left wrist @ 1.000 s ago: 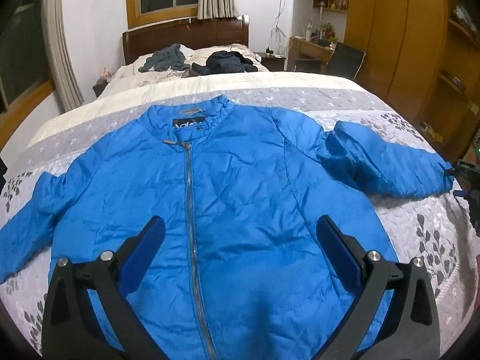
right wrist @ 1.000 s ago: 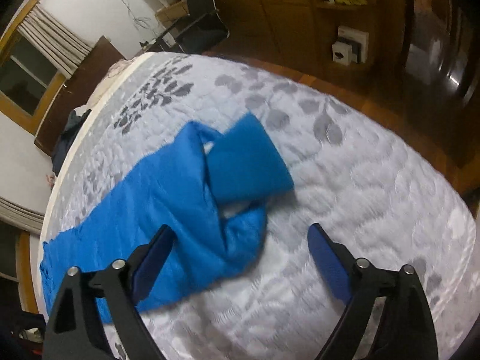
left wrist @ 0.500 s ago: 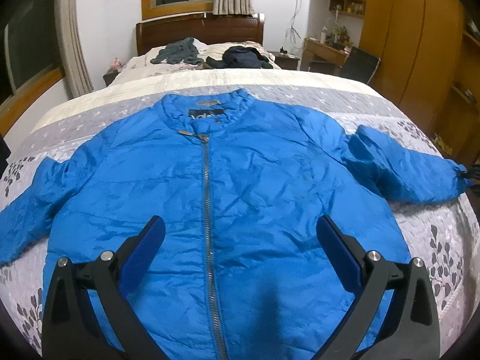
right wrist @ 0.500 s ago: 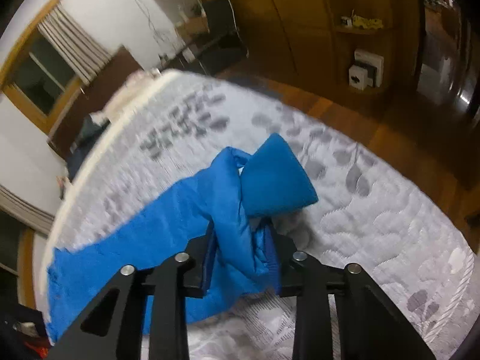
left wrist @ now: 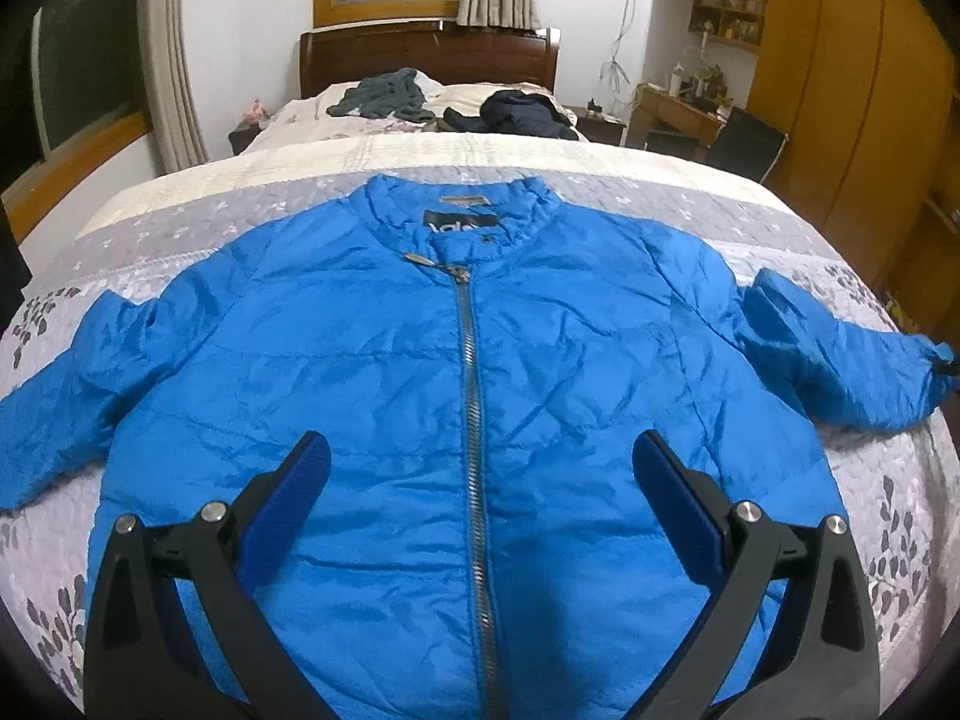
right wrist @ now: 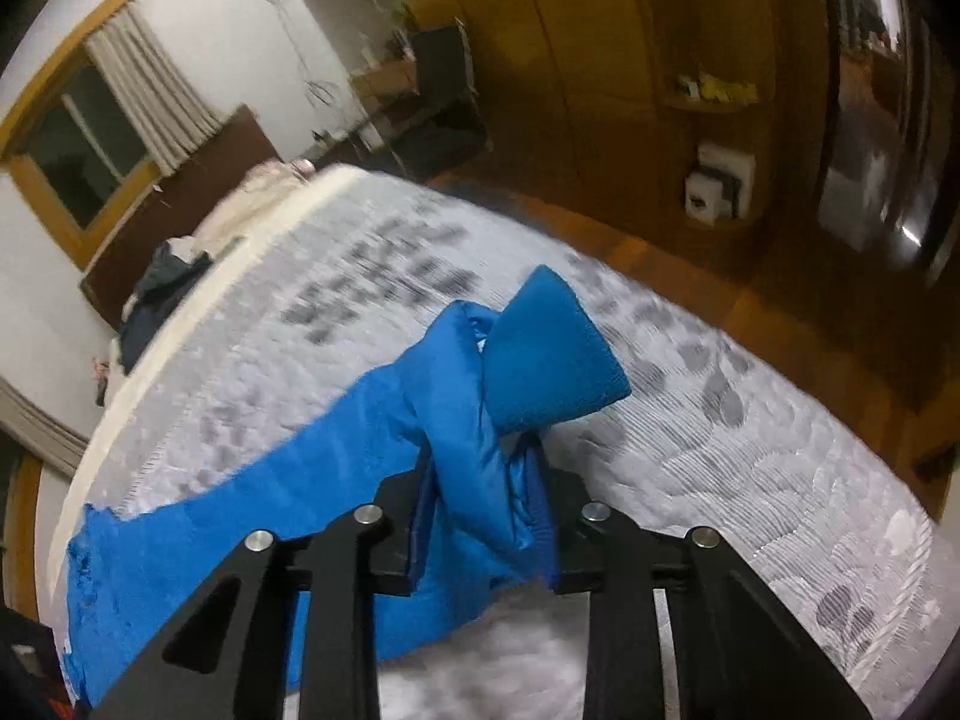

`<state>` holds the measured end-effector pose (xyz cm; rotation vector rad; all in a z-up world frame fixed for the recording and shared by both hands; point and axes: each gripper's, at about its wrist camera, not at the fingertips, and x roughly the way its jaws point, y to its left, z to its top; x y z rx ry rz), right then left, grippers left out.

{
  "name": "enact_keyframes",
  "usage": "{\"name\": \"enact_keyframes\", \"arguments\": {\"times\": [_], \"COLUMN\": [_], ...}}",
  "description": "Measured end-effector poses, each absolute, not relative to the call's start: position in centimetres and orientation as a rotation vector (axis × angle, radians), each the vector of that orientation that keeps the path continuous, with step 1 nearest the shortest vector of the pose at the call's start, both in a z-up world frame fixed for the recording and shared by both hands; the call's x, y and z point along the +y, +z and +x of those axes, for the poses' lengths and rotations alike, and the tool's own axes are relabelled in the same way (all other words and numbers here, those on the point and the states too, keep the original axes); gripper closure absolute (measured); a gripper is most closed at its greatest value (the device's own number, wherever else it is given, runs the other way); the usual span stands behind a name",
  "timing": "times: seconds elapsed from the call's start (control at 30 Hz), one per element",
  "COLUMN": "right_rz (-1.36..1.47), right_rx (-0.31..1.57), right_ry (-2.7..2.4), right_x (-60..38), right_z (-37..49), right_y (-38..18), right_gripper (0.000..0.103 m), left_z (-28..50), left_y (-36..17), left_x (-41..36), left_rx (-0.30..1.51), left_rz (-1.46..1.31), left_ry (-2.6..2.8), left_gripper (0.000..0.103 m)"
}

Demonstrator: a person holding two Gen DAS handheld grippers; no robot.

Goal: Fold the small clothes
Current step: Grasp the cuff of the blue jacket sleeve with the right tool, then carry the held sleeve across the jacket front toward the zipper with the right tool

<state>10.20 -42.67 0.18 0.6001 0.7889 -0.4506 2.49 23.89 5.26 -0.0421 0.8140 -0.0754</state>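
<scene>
Since a second ago, our right gripper (right wrist: 483, 516) has gone from spread wide above the sleeve to pinched tight on it, and our left-wrist view has drawn back so the jacket sits more squarely ahead.

From the left wrist, we see the blue jacket (left wrist: 468, 396) lying face up and zipped on the bed (left wrist: 180, 222), collar toward the headboard (left wrist: 429, 57). Our left gripper (left wrist: 480, 468) hangs over the lower front of the jacket with its fingers spread wide, one on each side of the zipper (left wrist: 474, 420), gripping nothing; we cannot tell whether the tips touch the fabric. One sleeve spreads out toward the left edge of the view; the other sleeve (left wrist: 840, 372) reaches the right edge, where its cuff bunches against a dark object that is too small to make out. Dark clothes (left wrist: 456, 105) lie in a heap near the pillows. A desk (left wrist: 678, 114) and a wooden wardrobe (left wrist: 852, 78) stand to the right.

From the right wrist, we see our fingers pressed together on a gathered fold of the same sleeve (right wrist: 468, 408), close to its end. The cuff (right wrist: 552, 354) sticks up beyond the tips as a blunt wedge. The rest of the sleeve trails back toward the lower left. The quilt around it is smeared by motion blur. Wooden floor (right wrist: 690, 276) and cabinets lie beyond the edge of the bed.
</scene>
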Motion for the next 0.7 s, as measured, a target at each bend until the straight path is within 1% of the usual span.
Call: {"name": "enact_keyframes", "arguments": {"times": [0.13, 0.3, 0.5, 0.7], "right_rz": [0.568, 0.488, 0.41, 0.372], "right_rx": [0.717, 0.708, 0.735, 0.764], "right_ry": [-0.308, -0.152, 0.004, 0.153], "right_x": [-38.5, -31.4, -22.8, -14.9], "right_z": [10.7, 13.2, 16.4, 18.2], "right_y": [4.6, 8.0, 8.8, 8.2], "right_gripper": [0.075, 0.075, 0.075, 0.075], "left_z": [2.5, 2.4, 2.5, 3.2], "left_y": [5.7, 6.4, 7.3, 7.4], "left_x": [24.3, 25.0, 26.5, 27.8], "left_rx": [0.813, 0.812, 0.807, 0.819], "left_rz": [-0.041, -0.051, -0.077, -0.076], "left_ry": [-0.072, -0.08, -0.089, -0.065], "left_gripper": [0.003, 0.003, 0.003, 0.003]}}
